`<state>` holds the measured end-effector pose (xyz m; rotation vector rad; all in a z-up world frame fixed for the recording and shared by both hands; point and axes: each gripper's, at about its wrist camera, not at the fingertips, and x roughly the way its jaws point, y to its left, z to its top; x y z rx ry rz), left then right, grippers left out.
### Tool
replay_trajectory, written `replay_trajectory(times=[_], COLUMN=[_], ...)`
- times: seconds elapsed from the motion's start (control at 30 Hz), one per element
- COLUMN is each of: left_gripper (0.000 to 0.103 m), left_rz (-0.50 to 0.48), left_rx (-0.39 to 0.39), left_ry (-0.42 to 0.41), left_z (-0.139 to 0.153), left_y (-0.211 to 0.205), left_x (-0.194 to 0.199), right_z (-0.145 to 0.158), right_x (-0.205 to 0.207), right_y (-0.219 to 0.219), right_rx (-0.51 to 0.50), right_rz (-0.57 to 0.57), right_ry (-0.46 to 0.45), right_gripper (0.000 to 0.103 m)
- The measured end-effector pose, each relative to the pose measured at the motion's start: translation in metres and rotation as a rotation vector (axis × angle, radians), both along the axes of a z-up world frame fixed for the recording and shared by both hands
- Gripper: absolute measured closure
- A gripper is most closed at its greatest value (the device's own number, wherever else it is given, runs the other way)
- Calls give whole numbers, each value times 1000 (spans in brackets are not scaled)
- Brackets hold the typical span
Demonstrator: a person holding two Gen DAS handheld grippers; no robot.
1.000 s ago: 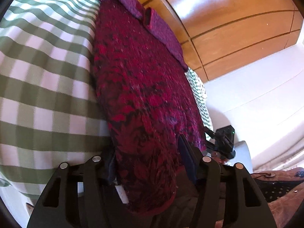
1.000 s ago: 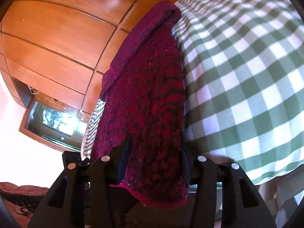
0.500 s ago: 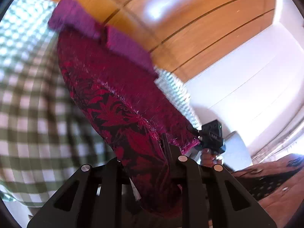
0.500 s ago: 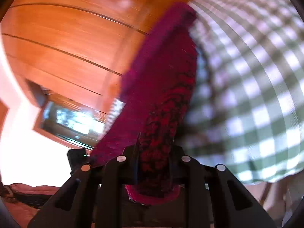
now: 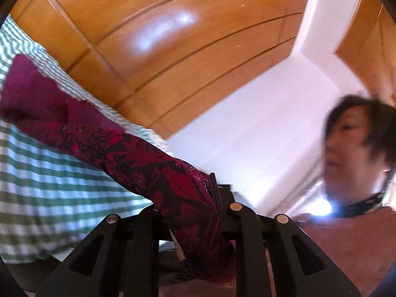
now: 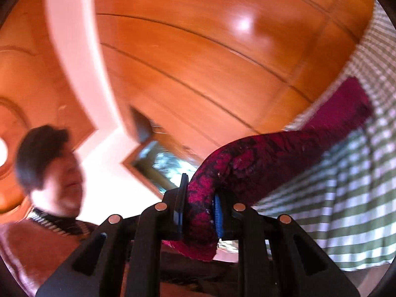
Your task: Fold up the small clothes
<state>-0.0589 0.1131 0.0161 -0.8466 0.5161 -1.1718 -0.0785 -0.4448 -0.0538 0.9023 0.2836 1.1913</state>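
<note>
Wooden panelling fills twelve o'clock above green-checked bedding; both the left gripper and right gripper, open earlier, now pinch the lifted red garment.

Garment: crimson with black leaf pattern, plain magenta far end; cloth: green-and-white check; panelling: glossy orange-brown wood; grippers' fingers: black, blue pads.
</note>
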Motion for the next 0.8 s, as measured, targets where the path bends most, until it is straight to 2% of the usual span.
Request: replay_trajectory(times=[0.13, 0.33, 0.43, 0.47, 0.6, 0.7, 0.8], left_gripper=[84, 84, 83, 79, 79, 79, 79], left_rz=[-10, 15, 25, 35, 70, 114, 178], left_rx=[-46, -80, -64, -49, -42, -39, -3], left_ry=[53, 199, 240, 247, 301, 334, 358], left_z=[-3, -35, -40, -40, -47, -53, -60], left_y=[8, 19, 15, 16, 19, 22, 22], left_x=[5, 39, 65, 75, 114, 142, 169], right_z=[-1, -10, -17, -18, -19, -22, -30], right_x=[0, 38, 62, 73, 112, 140, 164], right_y=[7, 3, 3, 4, 6, 9, 6], right_rx=[-11, 11, 48, 55, 54, 38, 37], right_rz=[33, -20, -42, -51, -72, -102, -142], right_ry=[-4, 117, 180, 195, 228, 264, 316], right_gripper=[86, 84, 83, 83, 83, 82, 81])
